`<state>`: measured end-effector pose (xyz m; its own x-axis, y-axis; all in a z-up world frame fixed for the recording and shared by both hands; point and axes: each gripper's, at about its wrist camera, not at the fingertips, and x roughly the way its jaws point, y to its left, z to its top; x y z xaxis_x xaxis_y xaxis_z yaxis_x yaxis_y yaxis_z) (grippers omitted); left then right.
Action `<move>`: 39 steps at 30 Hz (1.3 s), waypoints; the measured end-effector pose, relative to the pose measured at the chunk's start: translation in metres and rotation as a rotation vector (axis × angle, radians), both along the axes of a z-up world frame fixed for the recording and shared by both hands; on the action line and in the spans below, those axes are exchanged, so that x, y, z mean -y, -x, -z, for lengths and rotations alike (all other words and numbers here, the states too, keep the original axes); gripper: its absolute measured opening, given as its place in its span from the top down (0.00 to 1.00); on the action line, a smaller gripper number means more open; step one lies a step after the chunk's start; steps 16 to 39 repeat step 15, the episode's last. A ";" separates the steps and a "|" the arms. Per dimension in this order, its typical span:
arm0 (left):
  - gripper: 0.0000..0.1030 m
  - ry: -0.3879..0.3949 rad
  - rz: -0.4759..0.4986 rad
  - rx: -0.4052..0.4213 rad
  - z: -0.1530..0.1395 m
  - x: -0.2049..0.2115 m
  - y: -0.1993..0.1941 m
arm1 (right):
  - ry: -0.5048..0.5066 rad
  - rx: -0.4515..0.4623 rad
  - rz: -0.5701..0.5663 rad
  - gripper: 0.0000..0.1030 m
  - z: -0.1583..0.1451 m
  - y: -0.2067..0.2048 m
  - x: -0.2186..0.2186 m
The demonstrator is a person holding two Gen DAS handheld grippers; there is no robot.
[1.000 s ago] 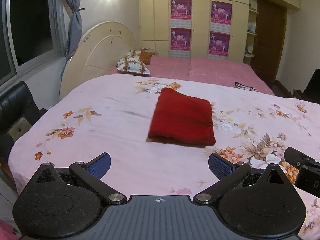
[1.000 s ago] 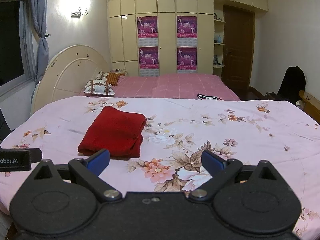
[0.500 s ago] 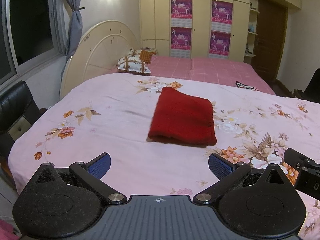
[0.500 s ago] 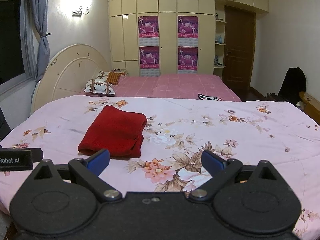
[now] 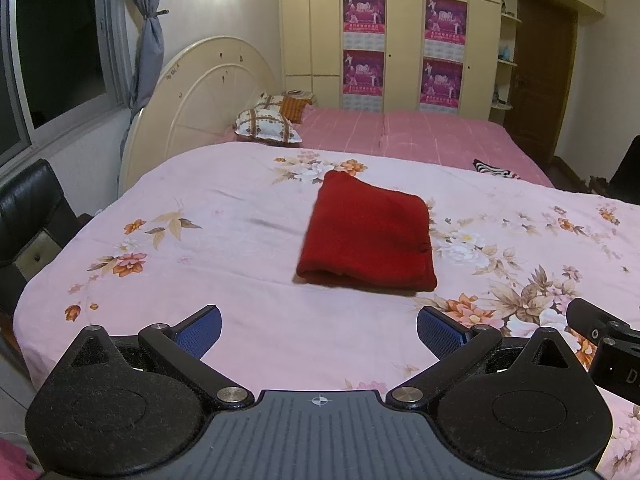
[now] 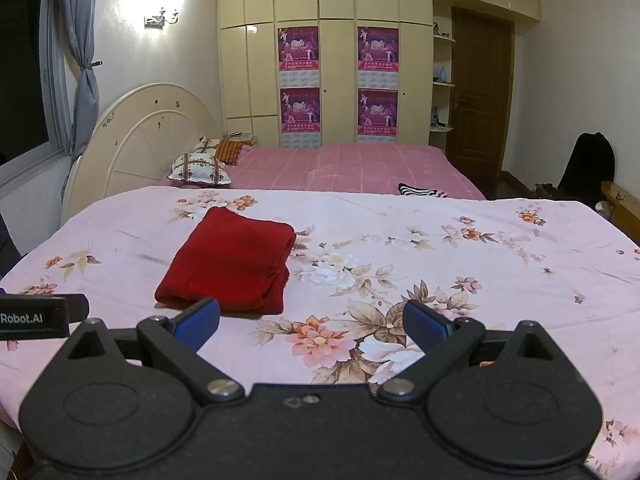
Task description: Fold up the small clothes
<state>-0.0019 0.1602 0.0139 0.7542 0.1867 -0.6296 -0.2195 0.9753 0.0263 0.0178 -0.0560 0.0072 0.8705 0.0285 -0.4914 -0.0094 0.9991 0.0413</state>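
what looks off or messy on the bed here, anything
Little stands out. The red garment lies folded flat on the floral bedspread, turned slightly askew to the bed edge. A faint dark streak marks the cover left of it. Both grippers are open, clear of it.

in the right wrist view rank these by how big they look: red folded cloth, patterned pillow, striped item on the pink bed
1. red folded cloth, by far the largest, though it also lies nearest the camera.
2. patterned pillow, clearly smaller and farther back.
3. striped item, smallest; partly hidden behind the floral bedspread, so its true size is unsure.
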 end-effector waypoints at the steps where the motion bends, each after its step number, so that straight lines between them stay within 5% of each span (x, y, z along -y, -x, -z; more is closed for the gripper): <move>1: 0.00 0.000 0.000 -0.001 0.001 0.000 -0.002 | 0.000 -0.002 -0.001 0.05 0.001 -0.002 0.000; 39: 0.00 0.020 0.019 0.005 0.010 -0.005 -0.025 | -0.001 -0.034 -0.004 0.05 0.008 -0.024 -0.005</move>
